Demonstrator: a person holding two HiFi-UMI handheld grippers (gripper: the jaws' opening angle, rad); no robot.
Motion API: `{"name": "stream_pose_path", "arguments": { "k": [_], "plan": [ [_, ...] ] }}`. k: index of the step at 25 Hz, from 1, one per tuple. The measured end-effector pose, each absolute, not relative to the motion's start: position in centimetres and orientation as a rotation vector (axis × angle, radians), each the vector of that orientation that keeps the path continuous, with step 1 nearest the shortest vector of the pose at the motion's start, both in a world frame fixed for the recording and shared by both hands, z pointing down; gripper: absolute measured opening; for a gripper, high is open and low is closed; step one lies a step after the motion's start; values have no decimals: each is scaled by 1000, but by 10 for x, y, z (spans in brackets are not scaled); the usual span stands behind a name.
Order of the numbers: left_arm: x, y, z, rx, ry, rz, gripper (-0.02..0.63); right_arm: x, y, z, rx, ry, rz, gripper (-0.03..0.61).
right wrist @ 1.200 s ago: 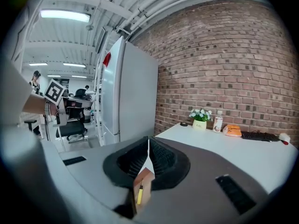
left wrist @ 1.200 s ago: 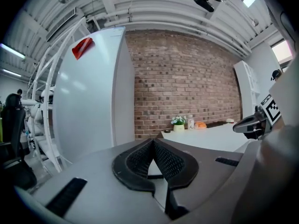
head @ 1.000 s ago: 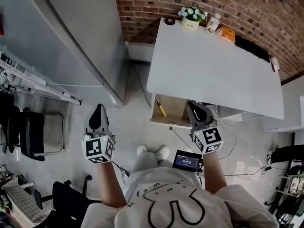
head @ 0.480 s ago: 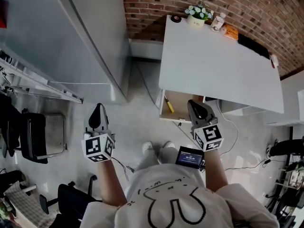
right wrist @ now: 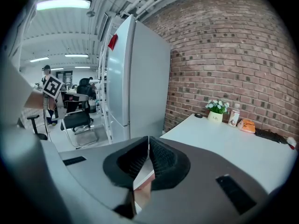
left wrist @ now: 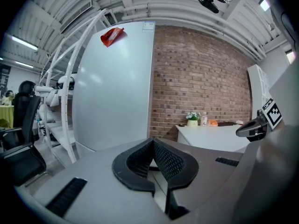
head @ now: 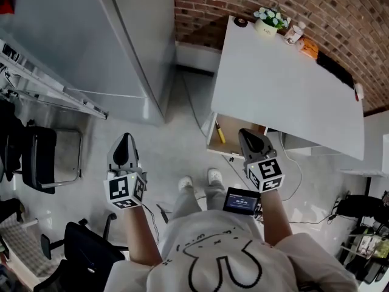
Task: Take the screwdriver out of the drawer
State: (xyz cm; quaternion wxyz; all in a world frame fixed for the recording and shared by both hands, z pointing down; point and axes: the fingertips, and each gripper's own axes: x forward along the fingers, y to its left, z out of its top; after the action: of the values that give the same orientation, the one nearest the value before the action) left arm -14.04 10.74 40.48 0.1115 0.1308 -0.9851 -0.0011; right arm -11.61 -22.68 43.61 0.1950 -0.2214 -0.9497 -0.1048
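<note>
The yellow screwdriver (head: 220, 132) lies in the open drawer (head: 231, 131) under the white table (head: 285, 84), and the left gripper (head: 126, 142) and right gripper (head: 251, 140) are both closed tight, holding nothing.

The table (head: 285, 96) is plain white. Behind it, the wall (head: 340, 11) is red-brown brick with pale mortar lines. At the table's far edge stands a pale yellow pot (head: 266, 30) of white flowers with green leaves, and near it is an orange object (head: 309, 47). Under the table's near edge, the drawer (head: 231, 128) is light wood and the screwdriver (head: 219, 132) is yellow. Left of the table, the fridge (head: 79, 41) is pale grey. The left gripper (head: 126, 139) and right gripper (head: 246, 132) have black pads, and their 2 cubes carry black-and-white square markers.
</note>
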Motion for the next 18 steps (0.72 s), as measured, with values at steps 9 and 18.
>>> {"name": "stream_pose_path", "arguments": {
  "k": [9,18],
  "plan": [
    [-128,107,463,250,-2816,-50,12,-131,-231,482,-747,-2548,-311,21],
    [-127,106,523,201,-2778,-111,12,-142,-239,543,-755,-2490,-261,23]
  ]
}}
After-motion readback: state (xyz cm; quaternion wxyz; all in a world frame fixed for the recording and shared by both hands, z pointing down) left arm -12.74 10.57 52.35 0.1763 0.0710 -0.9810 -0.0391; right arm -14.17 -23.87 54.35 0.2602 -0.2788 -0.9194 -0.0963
